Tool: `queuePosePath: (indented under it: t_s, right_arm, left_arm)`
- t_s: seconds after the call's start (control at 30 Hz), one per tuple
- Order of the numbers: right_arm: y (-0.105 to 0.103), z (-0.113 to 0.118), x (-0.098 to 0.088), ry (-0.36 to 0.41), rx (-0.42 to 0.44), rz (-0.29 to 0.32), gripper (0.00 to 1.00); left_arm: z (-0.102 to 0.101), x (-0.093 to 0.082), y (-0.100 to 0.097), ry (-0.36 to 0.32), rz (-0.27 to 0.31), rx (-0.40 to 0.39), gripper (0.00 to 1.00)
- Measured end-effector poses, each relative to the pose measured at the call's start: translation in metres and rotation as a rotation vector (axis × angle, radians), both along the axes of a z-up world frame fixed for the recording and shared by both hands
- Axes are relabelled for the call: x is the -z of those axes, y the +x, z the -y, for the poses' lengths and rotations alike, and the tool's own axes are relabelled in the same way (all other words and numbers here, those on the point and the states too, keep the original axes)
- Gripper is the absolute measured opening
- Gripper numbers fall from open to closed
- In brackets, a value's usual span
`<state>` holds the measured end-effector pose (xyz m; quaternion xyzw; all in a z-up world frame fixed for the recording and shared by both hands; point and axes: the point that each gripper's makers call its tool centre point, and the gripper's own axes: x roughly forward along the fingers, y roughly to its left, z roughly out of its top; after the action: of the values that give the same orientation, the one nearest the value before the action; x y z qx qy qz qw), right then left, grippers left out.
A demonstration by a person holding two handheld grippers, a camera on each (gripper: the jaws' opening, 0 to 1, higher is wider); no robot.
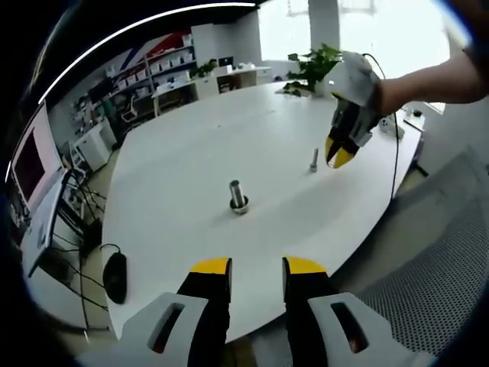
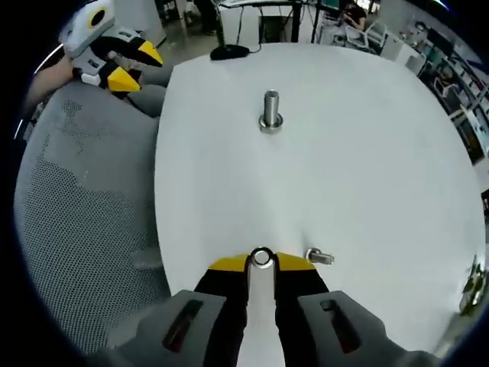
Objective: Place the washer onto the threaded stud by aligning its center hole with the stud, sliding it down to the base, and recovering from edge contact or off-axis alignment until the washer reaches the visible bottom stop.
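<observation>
Bright metal on a matt white table, mesh cloth beside it

The upright silver threaded stud (image 2: 270, 111) and the small ring-shaped washer (image 2: 261, 258) look like polished metal, as does the short silver bolt (image 2: 319, 258) lying nearby. The broad white tabletop (image 2: 367, 153) is smooth and matt. The grey chair seat (image 2: 84, 222) is woven mesh cloth. The right gripper (image 2: 261, 264) has glossy yellow-tipped black plastic jaws.

White table (image 1: 183, 153), upright threaded stud (image 1: 238, 196), small bolt (image 1: 314, 159), perhaps a mouse (image 1: 115, 277)

Both views look across the white table (image 1: 183, 153) from opposite edges, sharing the central stud (image 2: 270, 112)
</observation>
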<state>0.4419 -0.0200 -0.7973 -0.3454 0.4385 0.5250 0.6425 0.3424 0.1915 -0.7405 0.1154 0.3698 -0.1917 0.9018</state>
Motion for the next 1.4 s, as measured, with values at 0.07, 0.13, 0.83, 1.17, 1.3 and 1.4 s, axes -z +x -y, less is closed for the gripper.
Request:
queuePosePath:
  t_s: [0.07, 0.13, 0.83, 1.17, 1.3, 1.4]
  right_arm:
    - [0.002, 0.001, -0.002, 0.002, 0.006, 0.002, 0.13]
    - [0.007, 0.003, -0.006, 0.014, 0.022, 0.004, 0.13]
    - [0.044, 0.017, -0.008, -0.025, 0.037, 0.056, 0.13]
    - [0.051, 0.014, -0.001, -0.040, 0.036, 0.050, 0.13]
    - [0.050, 0.018, 0.006, -0.070, 0.027, 0.040, 0.13]
    - [0.047, 0.019, 0.008, -0.072, 0.027, 0.032, 0.13]
  left_arm:
    - [0.000, 0.000, 0.000, 0.002, -0.001, 0.002, 0.24]
    - [0.001, 0.000, 0.000, 0.000, 0.000, 0.003, 0.24]
    - [0.000, -0.001, 0.000, -0.002, 0.008, 0.002, 0.24]
    - [-0.001, 0.000, 0.000, 0.000, 0.002, 0.000, 0.24]
    - [-0.001, 0.000, 0.000, -0.002, 0.003, -0.003, 0.24]
    - [-0.001, -0.001, 0.000, -0.004, 0.006, -0.007, 0.24]
